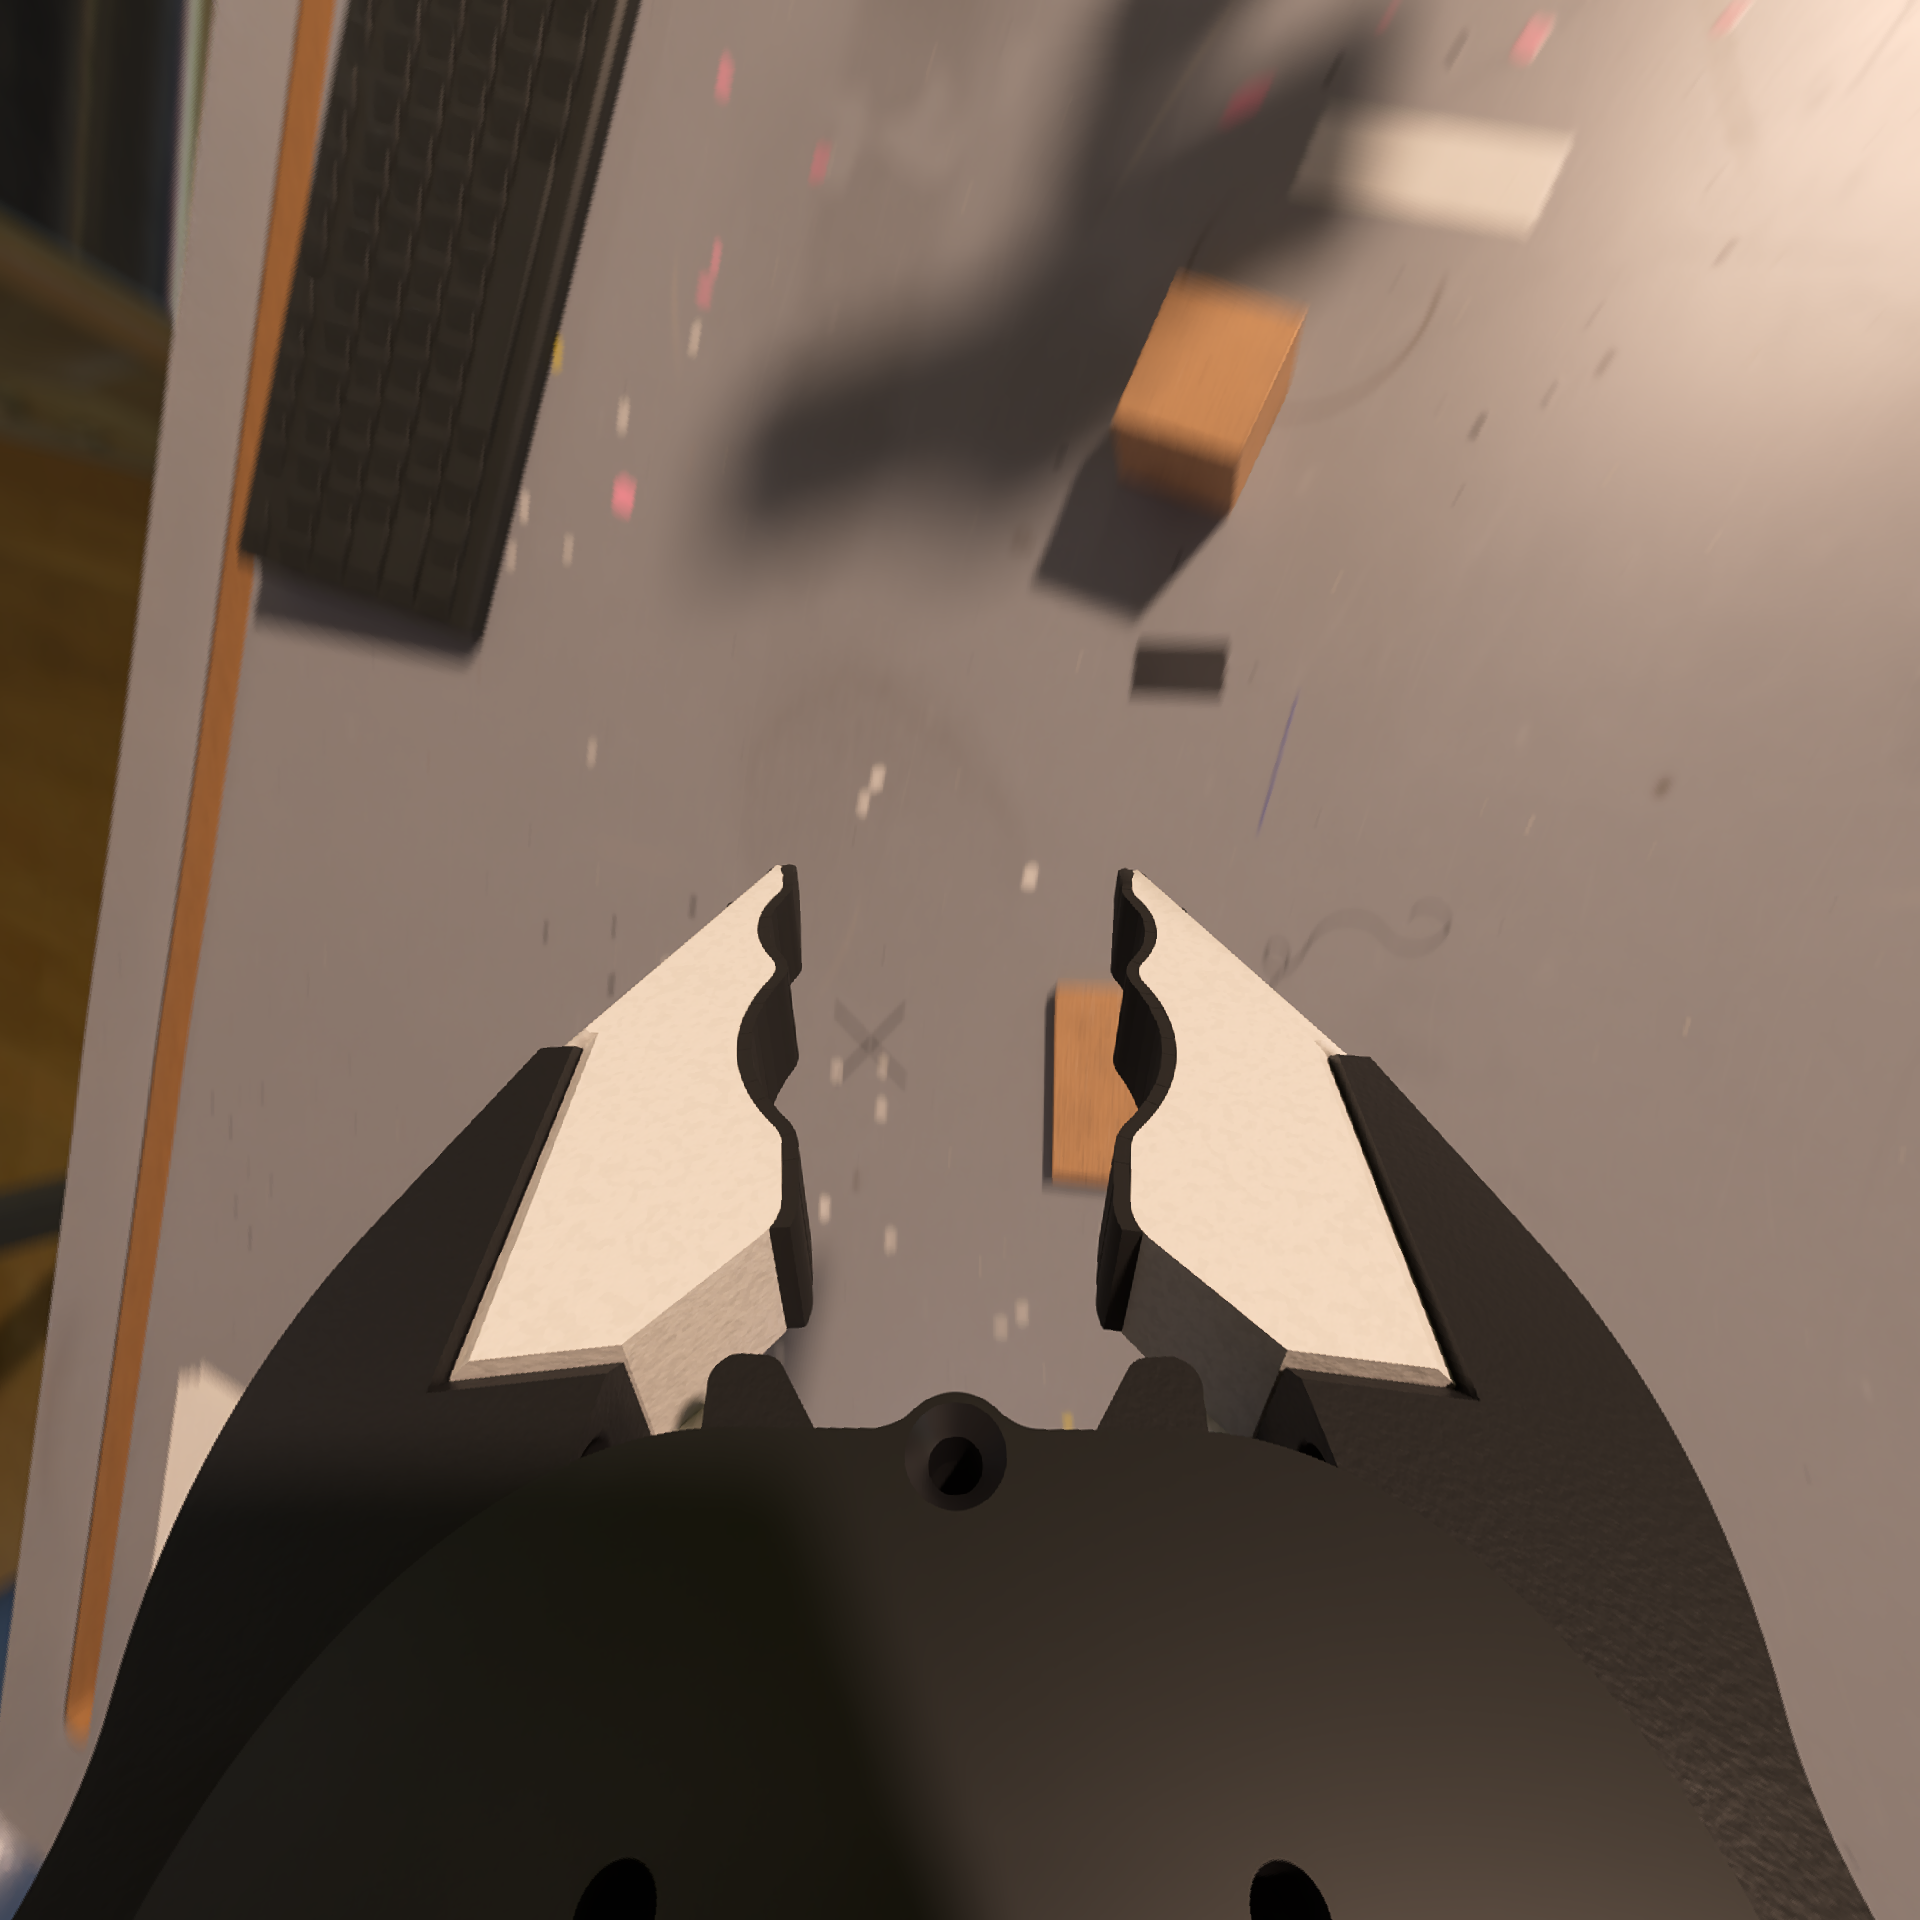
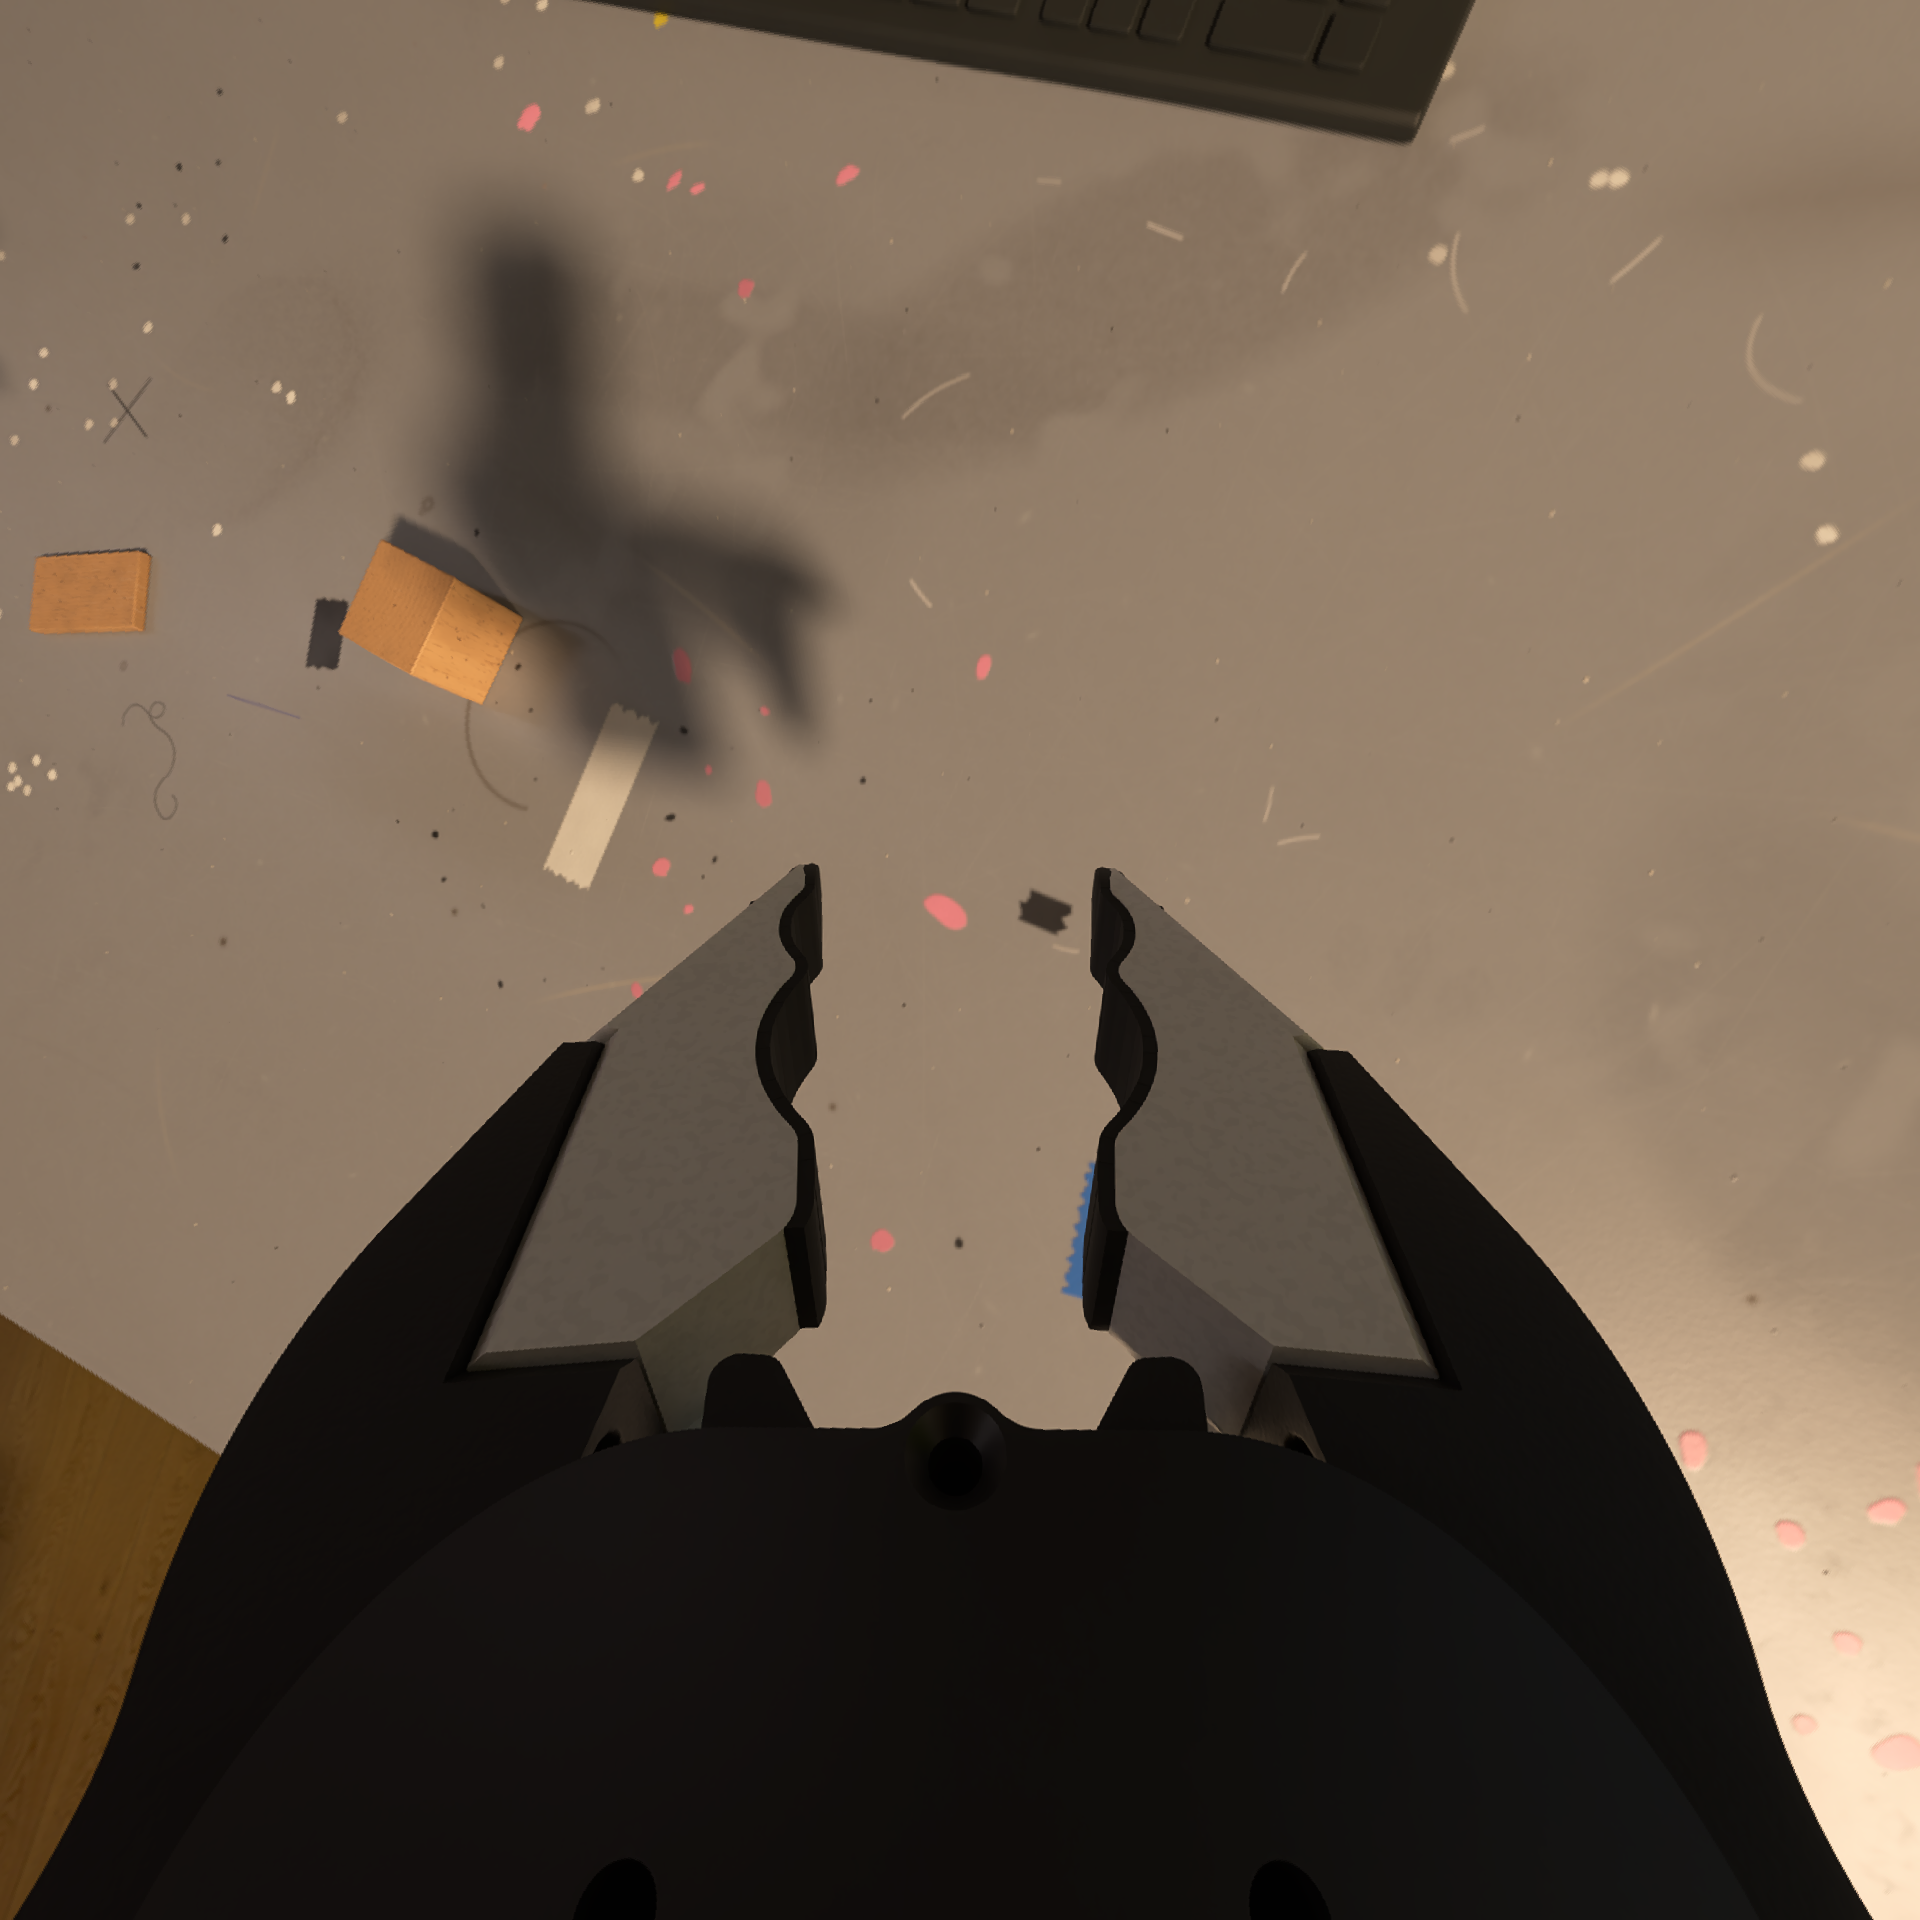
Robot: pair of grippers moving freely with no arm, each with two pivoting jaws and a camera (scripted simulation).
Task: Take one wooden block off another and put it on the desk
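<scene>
Two wooden blocks lie apart on the grey desk (image 1: 1621, 1091). A chunky block (image 1: 1205, 395) stands ahead of my left gripper (image 1: 958, 878). A flat block (image 1: 1083, 1081) lies on the desk just inside the right finger and is partly hidden by it. The left gripper is open, empty and above the desk. In the right wrist view the chunky block (image 2: 431, 621) and the flat block (image 2: 90, 592) lie far to the left on the desk (image 2: 1351, 675). My right gripper (image 2: 956, 873) is open, empty, and well away from both.
A black keyboard (image 1: 416, 312) lies along the desk's left edge; it also shows at the top of the right wrist view (image 2: 1091, 42). Strips of white tape (image 2: 601, 800), black tape (image 2: 325, 634) and blue tape (image 2: 1081, 1226) lie flat. The desk edge and wooden floor (image 2: 83, 1507) are at lower left.
</scene>
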